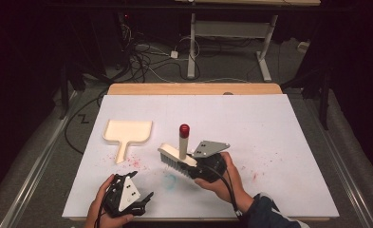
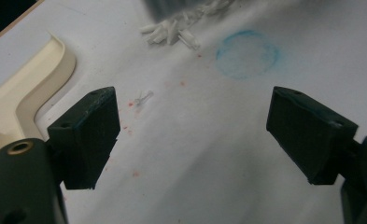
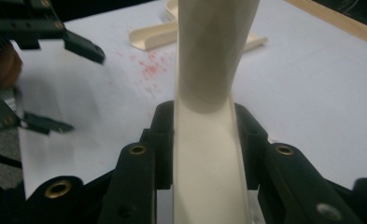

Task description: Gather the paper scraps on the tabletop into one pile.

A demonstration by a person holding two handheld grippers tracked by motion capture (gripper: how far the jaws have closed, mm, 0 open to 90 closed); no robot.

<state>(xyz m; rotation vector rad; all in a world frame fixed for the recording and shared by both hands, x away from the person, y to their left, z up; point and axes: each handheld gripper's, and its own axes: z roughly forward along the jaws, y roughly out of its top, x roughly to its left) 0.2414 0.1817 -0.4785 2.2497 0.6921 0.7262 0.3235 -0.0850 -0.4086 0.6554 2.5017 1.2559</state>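
Note:
A cream hand brush [image 1: 177,159] with grey-white bristles and an upright handle tipped in red [image 1: 184,129] is at the middle of the white sheet. My right gripper [image 1: 193,164] is shut on the brush's body. In the right gripper view the cream brush [image 3: 209,140] is clamped between the black jaws of the right gripper [image 3: 204,135]. A cream dustpan [image 1: 127,131] lies flat to the left. My left gripper [image 1: 146,199] is near the front edge, open and empty. In its own view the left gripper [image 2: 195,135] stands wide over bare sheet, with the bristles [image 2: 176,30] ahead.
Red specks [image 1: 139,161] are scattered between dustpan and brush, and a faint blue ring [image 1: 169,180] marks the sheet below the bristles. The white sheet [image 1: 250,123] covers a wooden table [image 1: 193,89]. Cables and a desk frame lie on the floor beyond.

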